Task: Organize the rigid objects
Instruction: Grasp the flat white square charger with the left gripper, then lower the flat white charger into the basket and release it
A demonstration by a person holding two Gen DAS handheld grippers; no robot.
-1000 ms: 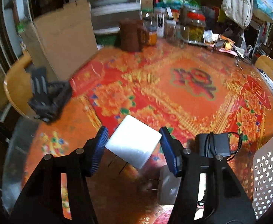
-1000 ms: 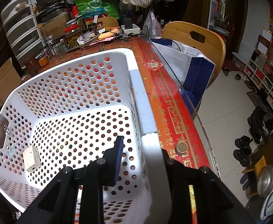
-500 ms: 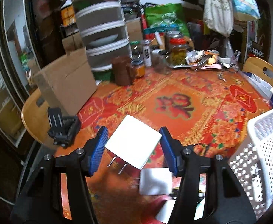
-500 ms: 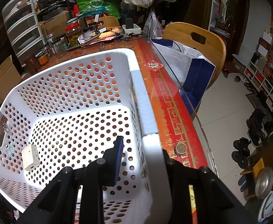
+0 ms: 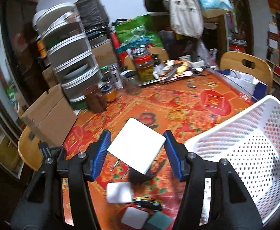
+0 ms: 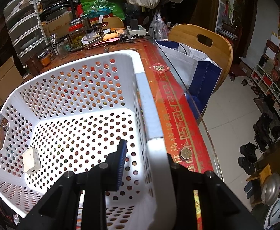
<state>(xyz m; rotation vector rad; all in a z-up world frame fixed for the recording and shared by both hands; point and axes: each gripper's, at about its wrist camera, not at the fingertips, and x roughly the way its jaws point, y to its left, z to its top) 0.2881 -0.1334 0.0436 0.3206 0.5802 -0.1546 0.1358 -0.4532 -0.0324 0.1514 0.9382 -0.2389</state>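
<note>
White square plug-in charger block [image 5: 137, 146] with two metal prongs sits clamped between the blue ribbed pads [image 5: 101, 154] of the left gripper [image 5: 136, 153], tilted, prongs pointing down-left, held in the air above the red-and-orange floral tablecloth [image 5: 178, 111]. Over the last second it has come up off the table and swung right: a second ago the view was mostly tablecloth, now the white perforated plastic laundry basket [image 5: 254, 149] fills the right side, its near rim just beside the right pad. So the pick is done and the carry to the basket is under way; drop looks to be next

Right gripper [image 6: 140, 164] straddles the basket's right wall [image 6: 151, 115], one pad inside, the other side hidden behind the rim; it appears closed on the wall and unchanged, likely steadying the basket. One small white adapter [image 6: 31, 160] already lies on the basket floor near the left wall

Still on the table below the left gripper: another white block [image 5: 118, 191], a black charger with cable [image 5: 140, 174], a small yellow-and-black item [image 5: 147, 204], a white and a dark green block [image 5: 159, 221]. Several more picks are left
</note>
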